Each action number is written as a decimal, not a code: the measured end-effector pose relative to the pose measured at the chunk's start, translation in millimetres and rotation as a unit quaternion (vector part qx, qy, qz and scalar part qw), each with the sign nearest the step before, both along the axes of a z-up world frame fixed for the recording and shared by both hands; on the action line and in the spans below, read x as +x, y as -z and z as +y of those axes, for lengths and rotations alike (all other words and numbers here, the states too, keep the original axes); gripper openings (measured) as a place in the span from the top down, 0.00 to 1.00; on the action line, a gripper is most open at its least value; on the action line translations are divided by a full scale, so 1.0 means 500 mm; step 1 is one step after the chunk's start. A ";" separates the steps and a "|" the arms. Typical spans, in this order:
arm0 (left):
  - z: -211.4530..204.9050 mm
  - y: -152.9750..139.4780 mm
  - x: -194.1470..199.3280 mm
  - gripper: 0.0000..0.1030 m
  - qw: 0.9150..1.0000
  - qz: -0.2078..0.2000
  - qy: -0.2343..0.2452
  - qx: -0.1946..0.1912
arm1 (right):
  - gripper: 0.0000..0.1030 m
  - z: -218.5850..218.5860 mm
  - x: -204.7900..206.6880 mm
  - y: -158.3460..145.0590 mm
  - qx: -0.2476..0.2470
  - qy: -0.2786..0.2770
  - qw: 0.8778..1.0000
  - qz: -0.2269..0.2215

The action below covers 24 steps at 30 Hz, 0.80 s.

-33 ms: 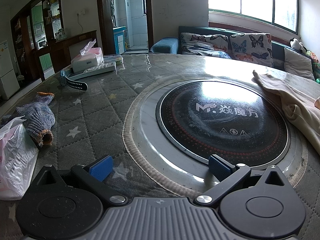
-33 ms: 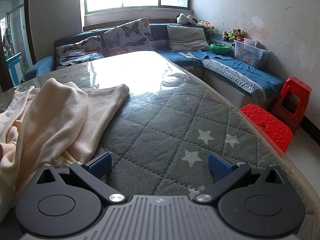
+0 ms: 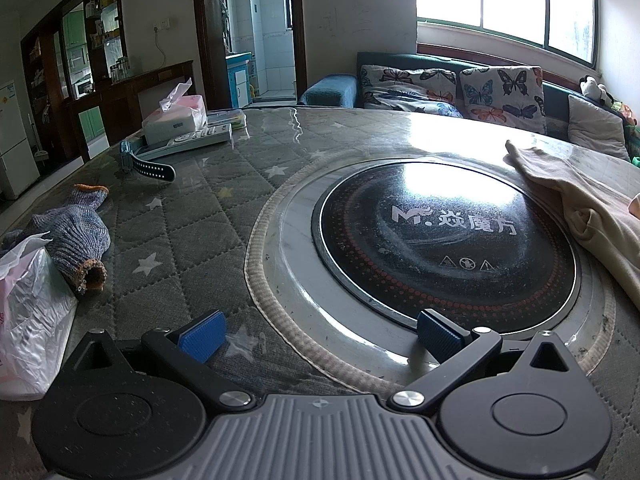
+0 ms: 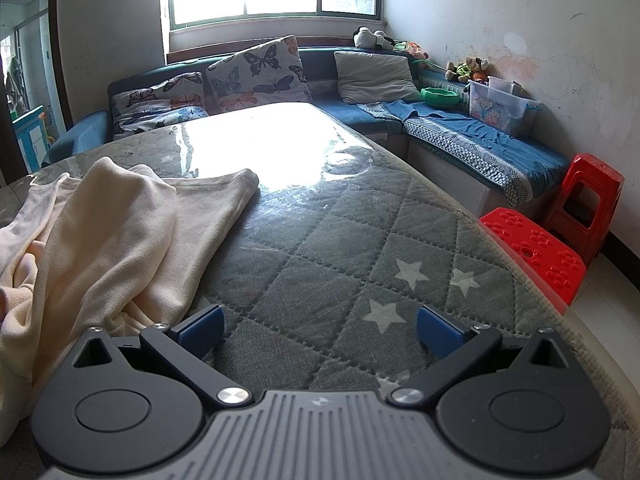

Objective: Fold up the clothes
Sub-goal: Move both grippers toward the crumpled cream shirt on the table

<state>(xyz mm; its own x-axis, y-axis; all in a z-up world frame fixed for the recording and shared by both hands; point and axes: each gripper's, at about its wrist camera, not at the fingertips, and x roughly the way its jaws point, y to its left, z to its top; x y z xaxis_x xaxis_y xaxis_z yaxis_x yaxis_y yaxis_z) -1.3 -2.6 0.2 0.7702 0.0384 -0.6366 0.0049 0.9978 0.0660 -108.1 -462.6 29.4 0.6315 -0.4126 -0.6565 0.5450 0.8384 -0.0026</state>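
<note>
A round worktop (image 3: 192,216) covered in grey quilted star-print fabric under clear film is seen from both wrist views, with a black cooktop (image 3: 444,240) set into its centre inside a pale ring. A cream garment (image 4: 112,232) is spread in loose, rumpled folds across the worktop; in the left view it lies at the far right, its edge draped over the ring, and in the right view it fills the left side, its near hem just beside the left finger of the right claw (image 4: 320,330). A white plastic bag (image 3: 28,312) is seen at the left edge, with a knitted blue-grey glove (image 3: 76,236) just behind it. Farther back, a tissue box (image 3: 176,120), a remote (image 3: 192,140) and a watch (image 3: 150,166) are grouped together. The left claw (image 3: 320,336) is held with its blue pads wide apart, empty, over the ring's near edge. The right claw is likewise spread apart and empty above bare fabric.
</note>
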 end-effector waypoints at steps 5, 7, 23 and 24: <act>-0.020 -0.001 -0.009 0.00 1.000 0.012 0.007 0.005 | 0.00 0.019 -0.017 -0.013 -0.008 -0.020 1.000 -0.001; -0.037 -0.004 -0.020 0.00 1.000 0.014 0.019 0.003 | 0.00 0.027 -0.024 -0.019 -0.011 -0.028 1.000 -0.001; -0.197 -0.045 -0.132 0.00 0.993 0.030 0.110 -0.027 | 0.00 0.108 -0.098 -0.049 -0.012 -0.093 0.996 0.012; -0.204 -0.048 -0.138 0.00 0.993 0.031 0.112 -0.029 | 0.00 0.113 -0.103 -0.049 -0.009 -0.096 0.995 0.012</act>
<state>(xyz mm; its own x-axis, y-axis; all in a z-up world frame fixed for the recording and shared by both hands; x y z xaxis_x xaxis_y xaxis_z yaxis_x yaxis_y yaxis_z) -70.1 -104.8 24.0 0.7147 -0.1678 -0.6791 0.2301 0.9732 0.0017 -159.4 -406.3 53.7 0.6836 -0.2989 -0.6658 0.3753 0.9264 -0.0306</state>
